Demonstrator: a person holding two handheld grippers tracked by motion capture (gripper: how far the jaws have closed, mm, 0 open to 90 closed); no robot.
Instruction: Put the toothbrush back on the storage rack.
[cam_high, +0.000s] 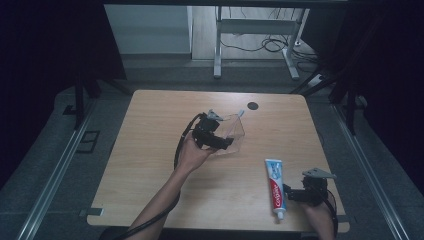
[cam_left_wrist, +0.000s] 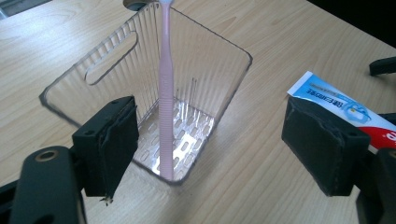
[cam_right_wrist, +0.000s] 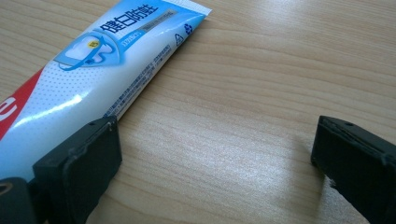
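Two handheld grippers are seen at a wooden table (cam_high: 150, 165), each held by a person whose forearms enter from the near edge. The left gripper (cam_high: 227, 142) is held against the near side of a clear plastic basket (cam_high: 235, 131) standing near the middle of the table; in the left gripper view its jaws are spread wide, nothing is clamped between them, and the basket's open top (cam_left_wrist: 140, 84) is framed between the pads. A pink toothbrush (cam_left_wrist: 166, 93) is stood inside the basket, its lower end planted on the slotted floor and its upper end leaned out past the far rim. The right gripper (cam_high: 295, 195) is rested near the table's front right corner, its jaws likewise parted with only bare wood between them. A toothpaste tube (cam_high: 275, 187) is laid flat just beside that gripper, cap toward the near edge, and in the right gripper view the tube (cam_right_wrist: 93, 70) is seen just outside one pad, ungripped.
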